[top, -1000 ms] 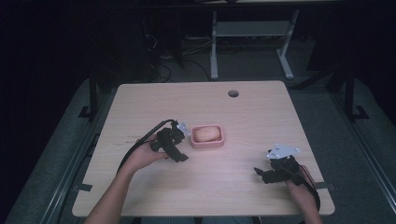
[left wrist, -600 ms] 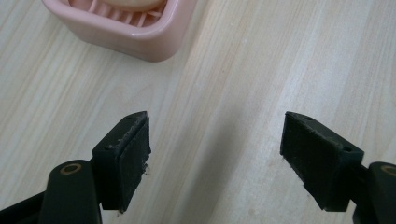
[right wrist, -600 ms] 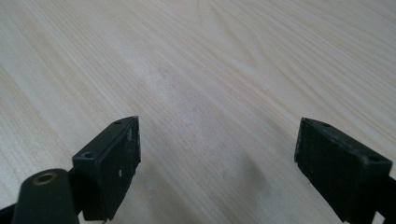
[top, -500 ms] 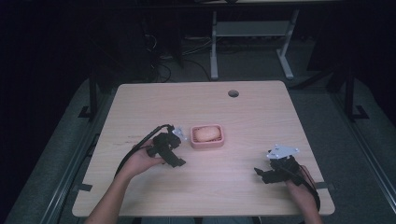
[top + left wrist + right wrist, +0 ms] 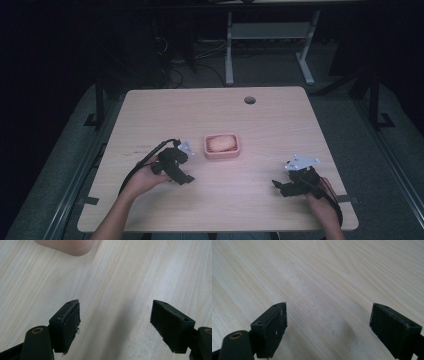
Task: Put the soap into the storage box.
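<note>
A pink dish (image 5: 222, 153) with a rounded tan lump (image 5: 222, 144) in it stands near the middle of the wooden table (image 5: 210, 110). My left gripper (image 5: 181, 173) is held just left of the dish and a little nearer the person, apart from it. Its jaws are open over bare wood in the left gripper view (image 5: 115, 320), and a corner of the pink dish (image 5: 66, 245) shows at the top edge. My right gripper (image 5: 280, 187) hovers near the table's front right. In the right gripper view (image 5: 328, 322) its jaws are wide open with nothing between them.
A round cable hole (image 5: 249, 100) lies at the back of the table. A white desk frame (image 5: 270, 35) and cables (image 5: 175, 75) stand on the dark floor behind. Each gripper trails a black cable (image 5: 145, 162) toward the front edge.
My left gripper has drawn back from the dish toward the person and a little left. The right gripper has stayed where it was.
</note>
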The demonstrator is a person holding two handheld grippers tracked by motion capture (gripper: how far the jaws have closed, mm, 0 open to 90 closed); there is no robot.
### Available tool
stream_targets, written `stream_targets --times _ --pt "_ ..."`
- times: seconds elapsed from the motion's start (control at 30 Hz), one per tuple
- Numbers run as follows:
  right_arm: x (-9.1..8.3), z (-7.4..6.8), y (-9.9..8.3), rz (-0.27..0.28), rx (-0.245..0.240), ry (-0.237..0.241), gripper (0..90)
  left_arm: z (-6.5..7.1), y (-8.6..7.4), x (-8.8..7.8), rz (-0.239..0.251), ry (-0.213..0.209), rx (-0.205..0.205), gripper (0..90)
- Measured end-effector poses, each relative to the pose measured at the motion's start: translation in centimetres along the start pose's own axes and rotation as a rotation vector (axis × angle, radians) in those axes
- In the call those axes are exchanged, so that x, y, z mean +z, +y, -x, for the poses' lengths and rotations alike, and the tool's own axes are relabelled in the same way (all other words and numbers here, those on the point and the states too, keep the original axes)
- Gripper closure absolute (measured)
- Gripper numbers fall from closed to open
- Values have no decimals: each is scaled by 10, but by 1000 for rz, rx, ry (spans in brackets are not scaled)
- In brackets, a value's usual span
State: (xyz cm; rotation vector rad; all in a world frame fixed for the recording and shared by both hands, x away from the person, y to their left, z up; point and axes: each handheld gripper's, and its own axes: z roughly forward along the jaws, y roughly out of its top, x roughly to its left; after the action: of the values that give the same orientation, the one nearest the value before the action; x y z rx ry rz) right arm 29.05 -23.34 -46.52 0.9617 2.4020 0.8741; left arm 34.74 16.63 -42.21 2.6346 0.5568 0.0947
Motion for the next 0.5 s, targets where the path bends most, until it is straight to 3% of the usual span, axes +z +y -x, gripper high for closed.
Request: stream_targets --times 0.5 --pt "0 1 -1 -8 -4 -5 138 5 -18 -6 6 5 -5 234"
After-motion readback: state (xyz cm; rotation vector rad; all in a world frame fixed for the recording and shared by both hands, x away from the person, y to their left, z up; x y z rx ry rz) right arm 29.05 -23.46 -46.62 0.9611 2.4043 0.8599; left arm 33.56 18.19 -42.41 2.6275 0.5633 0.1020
